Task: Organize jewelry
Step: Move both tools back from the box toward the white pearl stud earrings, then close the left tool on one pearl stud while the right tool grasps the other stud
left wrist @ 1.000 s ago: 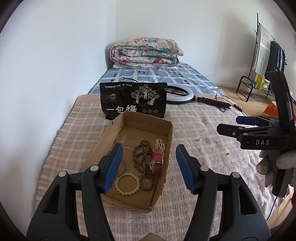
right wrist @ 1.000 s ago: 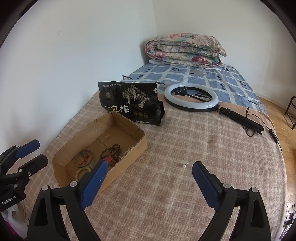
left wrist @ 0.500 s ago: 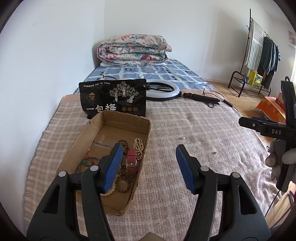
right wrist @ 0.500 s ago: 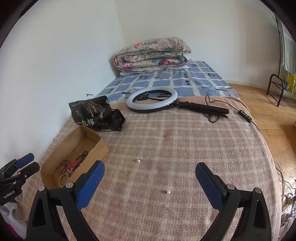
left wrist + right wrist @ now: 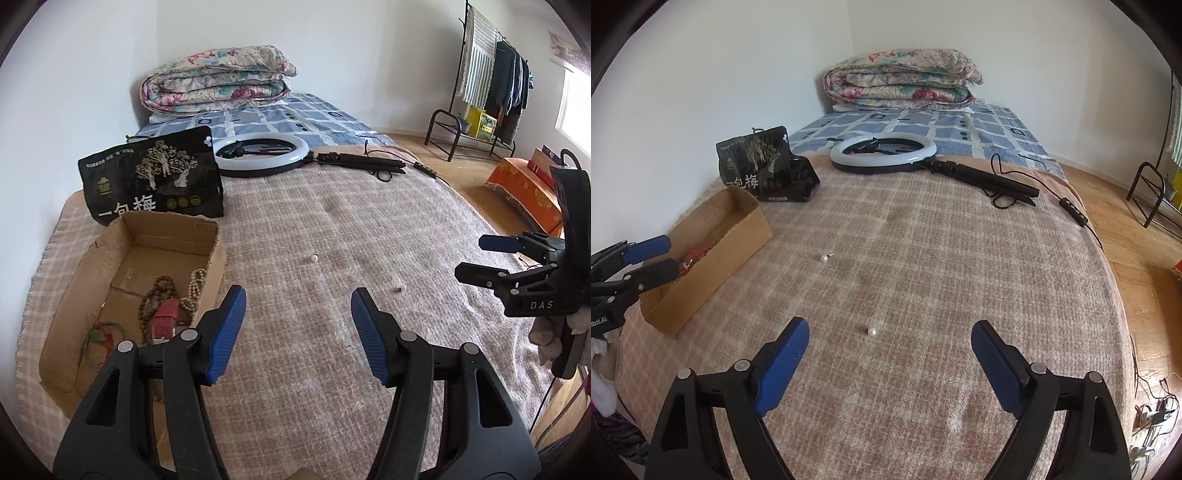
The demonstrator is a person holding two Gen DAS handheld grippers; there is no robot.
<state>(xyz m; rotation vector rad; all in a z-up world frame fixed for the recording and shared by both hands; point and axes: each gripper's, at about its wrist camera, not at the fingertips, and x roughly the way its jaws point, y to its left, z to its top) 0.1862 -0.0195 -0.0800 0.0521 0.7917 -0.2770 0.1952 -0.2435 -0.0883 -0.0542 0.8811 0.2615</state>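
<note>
On my far left the cardboard box [image 5: 122, 280] sits against the wall side of the bed, already holding a brown bead string [image 5: 155, 299], a pale bead strand [image 5: 195, 286], a red-strapped watch [image 5: 166, 323] and a small green-and-red piece [image 5: 98, 338]; a black printed bag [image 5: 151, 177] stands just behind it. My left tongs [image 5: 295, 332] hang beside the box's right wall, blue pads apart with nothing between them, pointing down at bare blanket. Moving right, two loose pearl earrings lie on the checked blanket [image 5: 942, 258]: the far earring [image 5: 824, 257] rests between the box and the middle of the bed, and the near earring [image 5: 871, 331] lies just ahead of my right tongs [image 5: 888, 360], a touch left of their centre line, its short post pointing left, roughly across the gap from pad to pad. Those right tongs stand wide but are closing, and the earring is still ahead of the pads, not between them. I judge the right hand is the nearer one for this earring, and it needs to go forward and down so the pads come either side of the pearl. Further back lies a ring light [image 5: 882, 153] with its black stand and cable, then a folded floral quilt [image 5: 901, 79] on a blue patterned sheet; to the right, wooden floor and a clothes rack [image 5: 491, 74].
</note>
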